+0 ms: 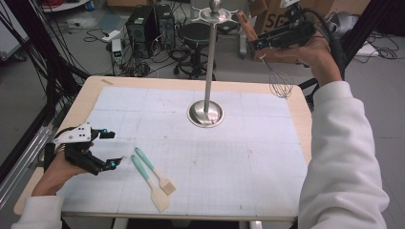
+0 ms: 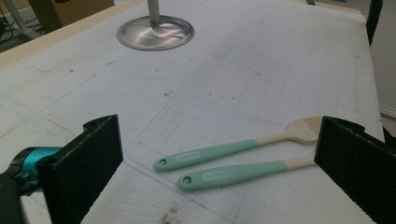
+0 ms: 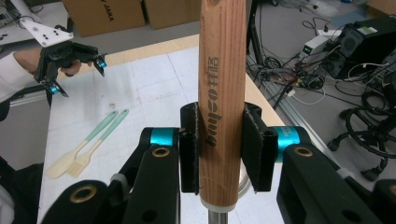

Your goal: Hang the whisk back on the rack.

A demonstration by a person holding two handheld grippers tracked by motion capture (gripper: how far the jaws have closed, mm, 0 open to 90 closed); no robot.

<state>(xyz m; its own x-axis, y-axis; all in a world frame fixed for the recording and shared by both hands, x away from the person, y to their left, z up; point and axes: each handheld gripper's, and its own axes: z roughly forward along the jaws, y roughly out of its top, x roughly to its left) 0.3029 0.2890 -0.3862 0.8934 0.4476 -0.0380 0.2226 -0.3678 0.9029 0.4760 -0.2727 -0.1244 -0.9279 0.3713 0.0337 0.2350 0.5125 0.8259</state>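
Note:
My right gripper [image 1: 258,44] is raised above the table's far right corner, shut on the wooden handle [image 3: 222,93] of a wire whisk [image 1: 281,83] whose head hangs below it. It is level with the top of the metal hanging stand [image 1: 210,62], a little to its right. My left gripper [image 1: 112,150] rests open near the table's left edge, with nothing between its jaws. Just right of it lie a teal-handled brush [image 2: 233,149] and a teal-handled spatula [image 2: 233,173], side by side on the white mat.
The stand's round steel base [image 1: 205,113] sits at the middle back of the gridded mat [image 1: 248,157]. Beyond the table's far edge are a black stool [image 1: 196,36], computer cases [image 1: 143,26], cardboard boxes and loose cables on the floor.

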